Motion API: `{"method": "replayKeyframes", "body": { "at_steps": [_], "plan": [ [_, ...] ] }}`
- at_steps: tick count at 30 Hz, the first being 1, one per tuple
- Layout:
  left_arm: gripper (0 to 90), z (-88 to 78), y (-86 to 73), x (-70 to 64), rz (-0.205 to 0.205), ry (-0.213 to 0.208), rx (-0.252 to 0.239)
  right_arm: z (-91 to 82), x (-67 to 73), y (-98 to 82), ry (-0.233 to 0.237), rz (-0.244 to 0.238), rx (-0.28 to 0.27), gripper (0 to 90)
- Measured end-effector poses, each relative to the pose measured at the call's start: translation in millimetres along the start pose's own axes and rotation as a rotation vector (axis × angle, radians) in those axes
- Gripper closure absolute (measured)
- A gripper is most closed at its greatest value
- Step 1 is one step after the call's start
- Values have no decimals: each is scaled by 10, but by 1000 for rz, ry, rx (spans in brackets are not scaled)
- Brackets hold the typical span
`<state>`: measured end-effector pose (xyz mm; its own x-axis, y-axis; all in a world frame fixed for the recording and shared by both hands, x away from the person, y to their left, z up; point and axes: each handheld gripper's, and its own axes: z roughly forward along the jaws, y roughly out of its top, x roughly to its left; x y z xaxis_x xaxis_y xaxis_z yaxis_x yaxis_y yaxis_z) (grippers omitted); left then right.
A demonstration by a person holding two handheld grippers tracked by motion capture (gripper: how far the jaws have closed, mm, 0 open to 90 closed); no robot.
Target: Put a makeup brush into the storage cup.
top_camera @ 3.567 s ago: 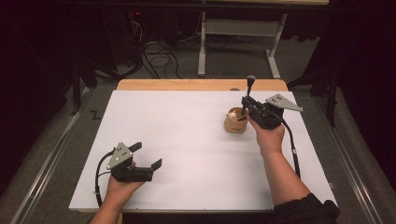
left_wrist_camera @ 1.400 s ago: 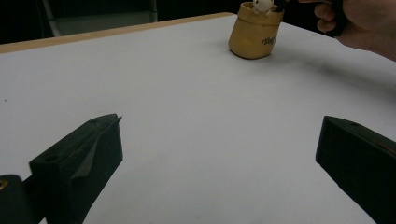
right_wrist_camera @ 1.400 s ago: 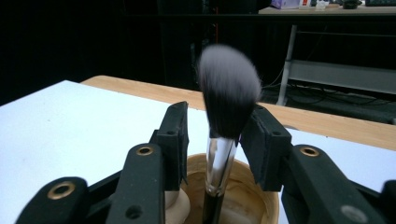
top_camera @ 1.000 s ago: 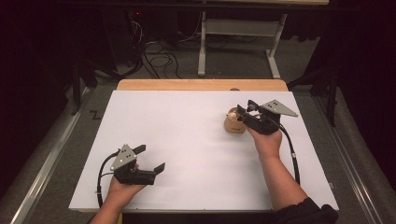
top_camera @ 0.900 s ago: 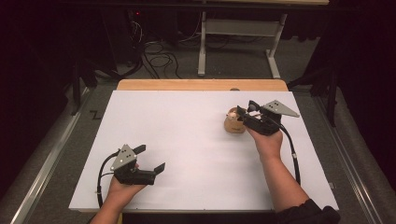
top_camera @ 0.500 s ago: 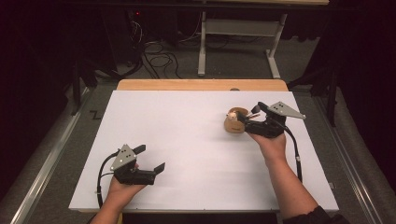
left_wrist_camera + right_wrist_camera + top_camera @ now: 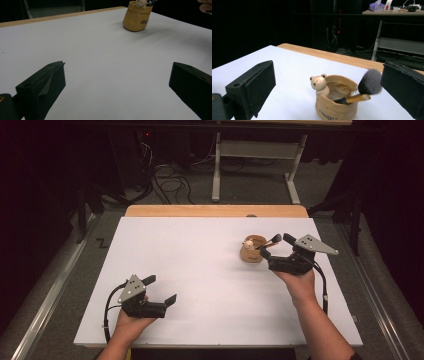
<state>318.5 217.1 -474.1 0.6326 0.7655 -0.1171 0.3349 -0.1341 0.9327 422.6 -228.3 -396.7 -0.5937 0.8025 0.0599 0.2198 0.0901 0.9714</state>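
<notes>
The right gripper (image 7: 270, 247) sits at the right of centre in the high view, held in the person's right hand (image 7: 299, 282), with its jaws spread wide and nothing between them. Its grey three-cornered plate tops it, and its cable trails down along the forearm toward the bottom of the frame. In the right gripper view the two black jaws rise from the lower left and lower right corners, well apart, and frame a tan sack-shaped holder (image 7: 337, 102) at lower centre. A small bear figure (image 7: 318, 83) sits on the holder's rim at its left. A makeup brush (image 7: 363, 87) leans out of the holder toward the right of the frame, its dark bristle head raised near the right jaw and slightly blurred; whether it touches that jaw cannot be told.

The left gripper (image 7: 160, 290) lies at the lower left of the high view, in the person's left hand (image 7: 131, 324), jaws likewise parted and empty. In the left gripper view its jaws stand at the bottom corners over the bare white tabletop (image 7: 100, 62), and the holder appears at the upper centre-right.

The wooden edge (image 7: 215, 211) of the table runs along the far side of the white surface.
</notes>
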Motion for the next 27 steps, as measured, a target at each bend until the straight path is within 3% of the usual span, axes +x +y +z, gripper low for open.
{"method": "replayKeyframes", "body": {
  "at_steps": [15,27],
  "plan": [
    [1,1,-7,-9,-8,17,-13,-473,-5,-224,9,-22,25,2],
    [1,-30,-33,-79,-5,20,-11,-857,-44,-600,9,-36,32,2]
  ]
}}
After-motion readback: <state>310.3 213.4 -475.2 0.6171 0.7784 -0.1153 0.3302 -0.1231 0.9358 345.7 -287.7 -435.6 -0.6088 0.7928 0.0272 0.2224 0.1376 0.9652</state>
